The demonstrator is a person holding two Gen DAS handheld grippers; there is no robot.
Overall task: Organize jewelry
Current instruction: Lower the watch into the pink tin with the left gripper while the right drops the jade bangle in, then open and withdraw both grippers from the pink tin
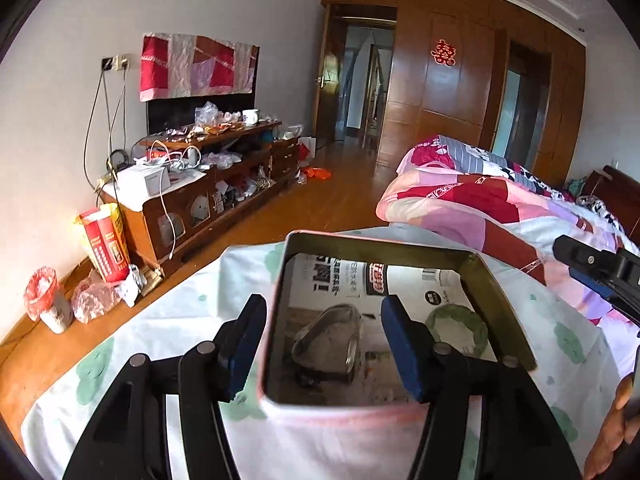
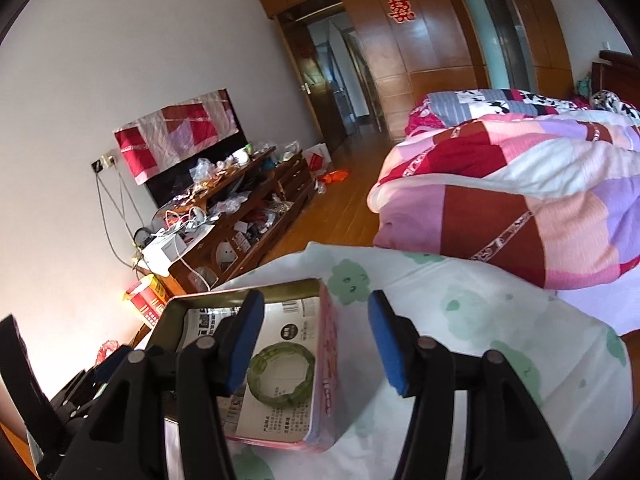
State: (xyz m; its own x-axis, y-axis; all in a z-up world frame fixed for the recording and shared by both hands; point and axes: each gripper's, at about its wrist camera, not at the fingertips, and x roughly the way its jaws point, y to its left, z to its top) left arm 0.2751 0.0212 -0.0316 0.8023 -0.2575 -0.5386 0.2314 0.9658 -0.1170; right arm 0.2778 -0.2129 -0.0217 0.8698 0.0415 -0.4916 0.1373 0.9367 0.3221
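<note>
An open pink tin box (image 1: 504,292) lined with printed paper sits on a white cloth with green prints (image 1: 160,320). Inside lie a silver bangle (image 1: 326,344) at the left and a green jade bangle (image 1: 456,328) at the right. My left gripper (image 1: 324,348) is open and straddles the box's left wall, one finger outside and one inside. In the right wrist view the box (image 2: 328,360) holds the green bangle (image 2: 282,374). My right gripper (image 2: 316,344) is open and straddles the box's right wall, empty.
A folded patchwork quilt (image 2: 520,184) lies on the bed beyond the cloth. A cluttered wooden TV cabinet (image 1: 216,176) stands along the left wall, with bags (image 1: 100,244) on the wooden floor. The right gripper's body (image 1: 600,272) shows at the left view's right edge.
</note>
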